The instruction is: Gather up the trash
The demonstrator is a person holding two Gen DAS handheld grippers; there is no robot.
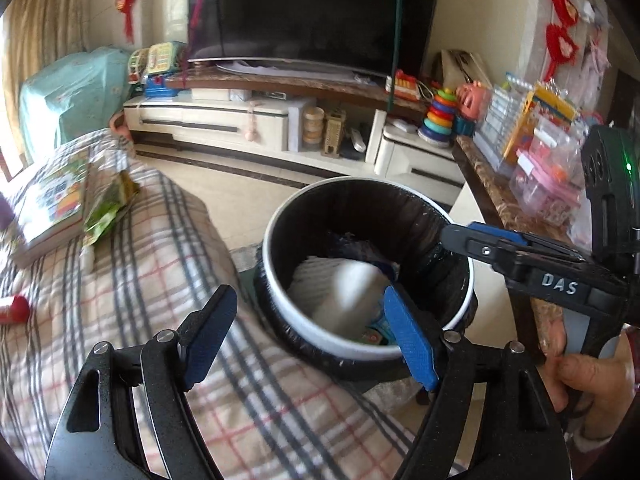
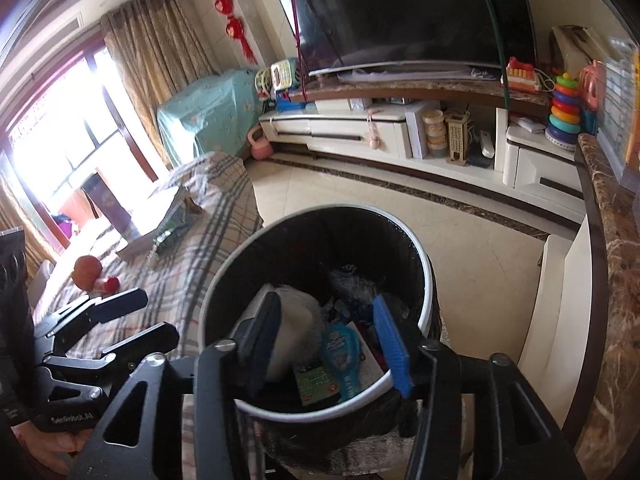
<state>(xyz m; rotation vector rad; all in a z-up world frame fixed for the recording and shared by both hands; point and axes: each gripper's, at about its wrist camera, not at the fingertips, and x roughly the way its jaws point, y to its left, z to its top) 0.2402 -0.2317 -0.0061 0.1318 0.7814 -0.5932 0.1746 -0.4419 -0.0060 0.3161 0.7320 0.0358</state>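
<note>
We see the round white-rimmed trash bin (image 1: 276,300) lined with a black plastic bag, standing on the floor just beside the plaid-covered sofa (image 1: 140,280). Inside the bin lies a blurred white crumpled piece of trash (image 1: 340,292), among colourful wrappers (image 2: 340,356). Seen from the left wrist, that white piece shows between and below the blue-padded fingers (image 1: 408,340), touching neither. Both tools tilt downward over the bin's mouth. The left gripper (image 1: 308,340) stands wide apart and grips nothing. The right gripper (image 2: 324,340) also gapes above the bin with nothing between its pads; a hand (image 1: 592,384) grasps its handle.
</note>
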